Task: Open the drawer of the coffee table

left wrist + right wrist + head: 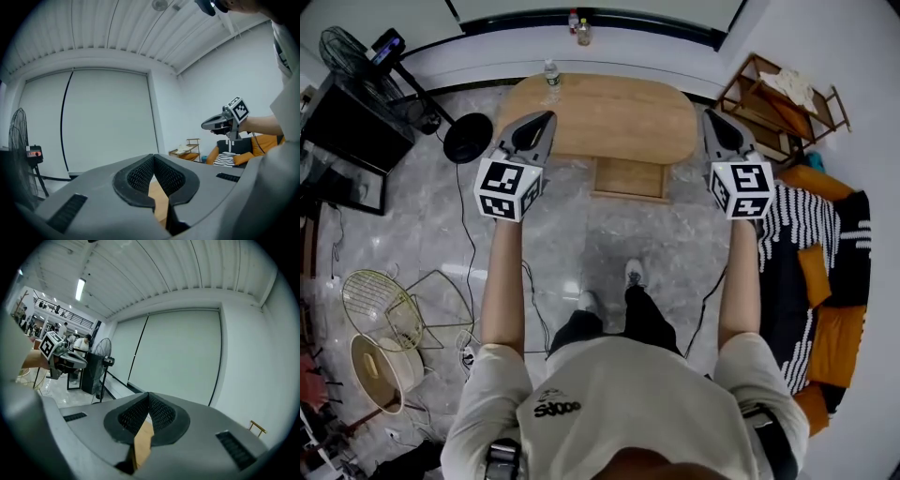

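Both grippers (534, 127) (720, 127) raised, jaws closed, empty.

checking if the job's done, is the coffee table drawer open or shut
Open. In the head view the drawer sticks out past the near edge of the coffee table as a separate wooden rectangle.

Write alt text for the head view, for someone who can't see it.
Seen from above, a person holds out a left gripper and a right gripper, jaws shut and empty, high over a wooden coffee table whose drawer juts out towards them. A fan stands at left; an orange sofa with a striped cloth is at right.
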Action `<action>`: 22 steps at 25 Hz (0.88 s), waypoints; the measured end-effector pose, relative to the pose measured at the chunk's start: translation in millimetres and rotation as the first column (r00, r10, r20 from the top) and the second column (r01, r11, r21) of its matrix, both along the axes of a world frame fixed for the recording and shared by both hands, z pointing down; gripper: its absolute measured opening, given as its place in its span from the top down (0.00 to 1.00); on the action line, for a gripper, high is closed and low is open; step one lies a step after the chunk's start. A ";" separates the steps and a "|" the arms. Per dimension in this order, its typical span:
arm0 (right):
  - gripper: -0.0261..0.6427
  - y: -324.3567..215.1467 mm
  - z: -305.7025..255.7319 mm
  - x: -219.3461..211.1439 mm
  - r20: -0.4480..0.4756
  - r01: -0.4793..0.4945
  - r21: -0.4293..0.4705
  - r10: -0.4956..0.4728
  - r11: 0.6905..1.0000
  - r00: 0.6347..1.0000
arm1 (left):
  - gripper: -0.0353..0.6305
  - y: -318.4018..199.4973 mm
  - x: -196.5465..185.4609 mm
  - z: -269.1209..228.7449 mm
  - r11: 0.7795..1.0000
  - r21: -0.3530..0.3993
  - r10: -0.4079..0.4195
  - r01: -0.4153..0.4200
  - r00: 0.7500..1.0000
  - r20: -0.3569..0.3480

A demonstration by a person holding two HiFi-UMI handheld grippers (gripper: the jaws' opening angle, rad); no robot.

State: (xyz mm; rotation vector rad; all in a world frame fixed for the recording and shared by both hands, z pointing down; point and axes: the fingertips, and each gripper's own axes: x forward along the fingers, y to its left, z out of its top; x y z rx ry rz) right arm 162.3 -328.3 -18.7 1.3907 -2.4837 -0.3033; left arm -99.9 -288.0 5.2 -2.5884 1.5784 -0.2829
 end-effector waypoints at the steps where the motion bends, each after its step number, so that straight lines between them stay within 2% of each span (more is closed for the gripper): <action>1: 0.95 11.0 -6.5 -3.9 0.004 0.003 0.006 -0.003 1.000 1.000 | 0.92 10.3 -1.5 -7.0 1.000 0.008 0.005 -0.005 1.000 -0.002; 10: 0.95 110.4 -42.2 -15.7 0.012 -0.009 0.062 0.008 0.998 1.000 | 0.92 106.7 5.6 -46.8 0.995 0.084 0.052 -0.053 0.999 0.014; 15: 0.95 160.0 -51.1 -27.2 0.009 -0.021 0.082 0.020 0.996 1.000 | 0.92 153.1 4.7 -55.4 0.990 0.113 0.078 -0.083 0.996 0.048; 22: 0.95 216.8 -57.6 -40.2 -0.017 -0.025 0.114 0.027 0.993 0.999 | 0.92 201.4 4.1 -57.8 0.988 0.122 0.095 -0.097 0.995 0.018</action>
